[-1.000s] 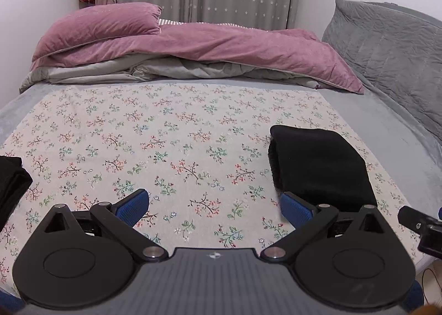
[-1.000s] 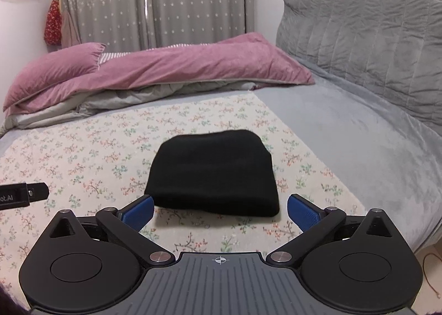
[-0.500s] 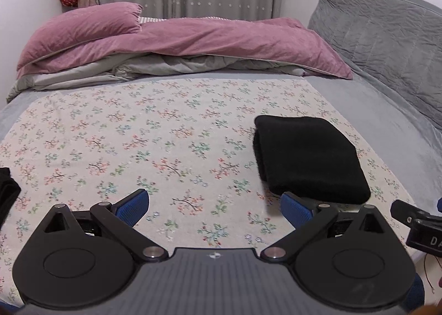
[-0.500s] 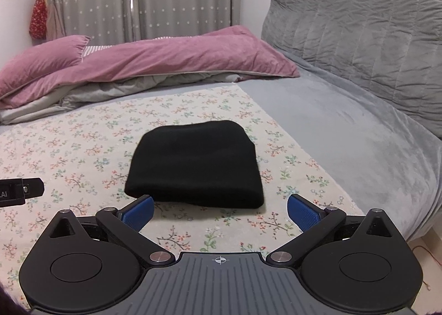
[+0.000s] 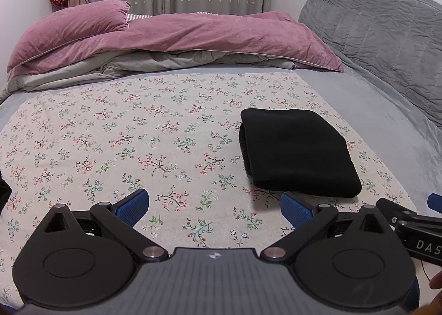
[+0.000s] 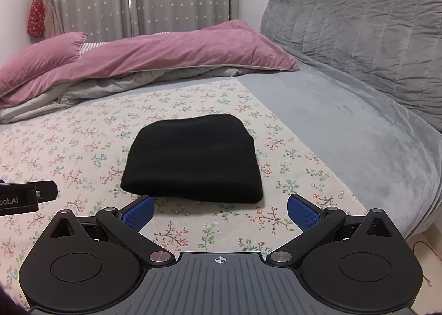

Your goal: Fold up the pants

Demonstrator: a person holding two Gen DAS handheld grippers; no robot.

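The black pants (image 5: 295, 149) lie folded into a thick rectangle on the floral sheet (image 5: 138, 132), right of centre in the left wrist view. They sit straight ahead in the right wrist view (image 6: 193, 160). My left gripper (image 5: 214, 207) is open and empty, held above the sheet, near and left of the pants. My right gripper (image 6: 219, 211) is open and empty, just short of the pants' near edge. The right gripper's body (image 5: 414, 232) shows at the right edge of the left wrist view.
A pink duvet (image 5: 193, 38) and pillow (image 5: 74, 21) are heaped at the far side of the bed. A grey quilted headboard (image 6: 359, 38) runs along the right. Another dark cloth (image 5: 4, 193) shows at the left edge. The bed's edge drops off at lower right (image 6: 420, 232).
Both grippers have drawn back from the folded pants and risen, so the pants look farther away. Both stay open and empty. The dark cloth at the left edge has slid mostly out of view.
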